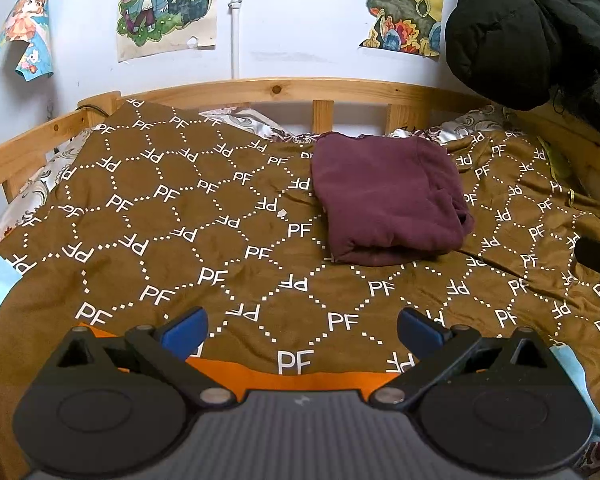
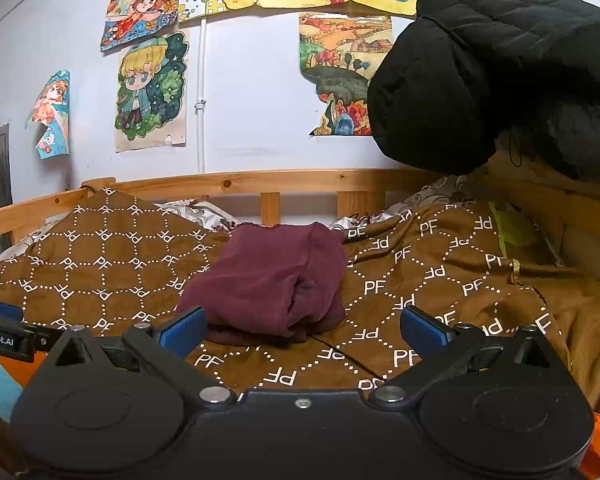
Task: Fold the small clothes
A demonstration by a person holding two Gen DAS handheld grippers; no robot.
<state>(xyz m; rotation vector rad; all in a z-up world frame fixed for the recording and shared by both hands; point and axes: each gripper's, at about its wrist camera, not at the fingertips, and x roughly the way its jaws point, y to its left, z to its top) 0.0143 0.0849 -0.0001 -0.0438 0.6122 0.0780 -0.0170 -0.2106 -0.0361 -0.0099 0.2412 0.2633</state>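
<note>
A maroon garment point(image 1: 388, 198) lies folded into a compact bundle on the brown "PF" patterned blanket point(image 1: 180, 216), toward the back of the bed. It also shows in the right wrist view point(image 2: 272, 280), just beyond my fingers. My left gripper point(image 1: 302, 326) is open and empty, held above the blanket's near edge, well short of the garment. My right gripper point(image 2: 304, 330) is open and empty, close in front of the garment. The right gripper's edge shows at the far right of the left wrist view point(image 1: 598, 256).
A wooden bed rail point(image 1: 284, 90) runs along the back and sides. A black puffy jacket point(image 1: 536, 28) hangs over the back right corner. Posters point(image 1: 166, 4) hang on the white wall. An orange sheet edge point(image 1: 300, 380) shows below the blanket.
</note>
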